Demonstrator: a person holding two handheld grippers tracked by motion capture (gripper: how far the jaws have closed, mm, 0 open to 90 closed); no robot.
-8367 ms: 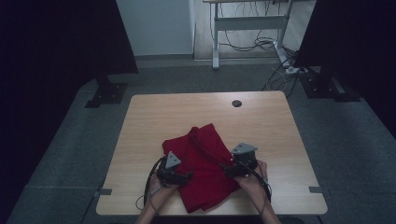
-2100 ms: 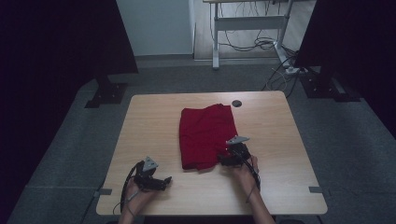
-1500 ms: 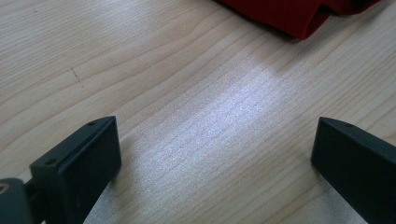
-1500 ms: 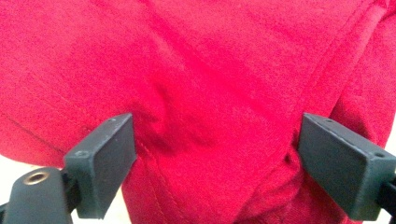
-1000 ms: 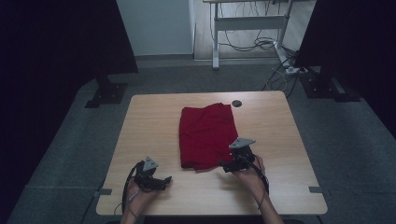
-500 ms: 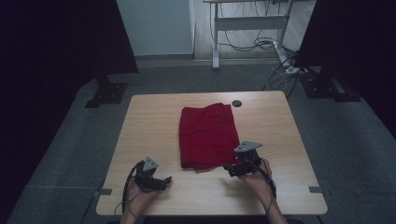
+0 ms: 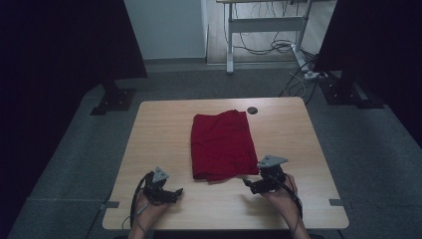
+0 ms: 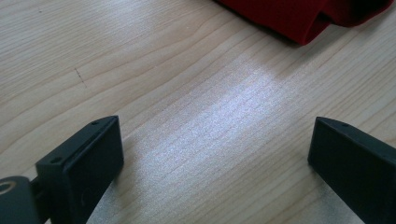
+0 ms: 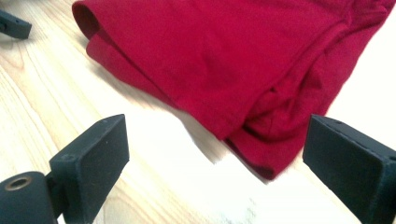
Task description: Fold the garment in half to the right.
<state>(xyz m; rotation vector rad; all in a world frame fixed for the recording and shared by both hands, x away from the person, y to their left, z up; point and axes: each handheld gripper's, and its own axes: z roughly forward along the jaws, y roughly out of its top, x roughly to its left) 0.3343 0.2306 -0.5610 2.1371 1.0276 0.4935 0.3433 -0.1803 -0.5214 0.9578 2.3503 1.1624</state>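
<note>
A red cloth (image 7: 221, 145) lies folded in the middle of the table (image 7: 159, 129). It is a neat long shape that runs from near to far. Its near edge has thick folds, and a small flap sticks out at the near right corner.

The right claw (image 7: 247, 184) sits on the table just beside that near right corner. It points left at the cloth. In the right gripper view its two black jaws are spread wide, with nothing between them, and the folded cloth (image 9: 243, 65) lies just past the tips. It may brush the flap, but that is hard to tell from above.

The left claw (image 7: 174, 192) rests on the table near the left front edge, well apart from the cloth. In the left gripper view its jaws are spread wide over bare wood, and one corner of the red cloth (image 8: 303, 16) shows far off.

A small dark round spot (image 7: 253, 110) sits near the far edge of the table, just past the cloth's far right corner.
</note>
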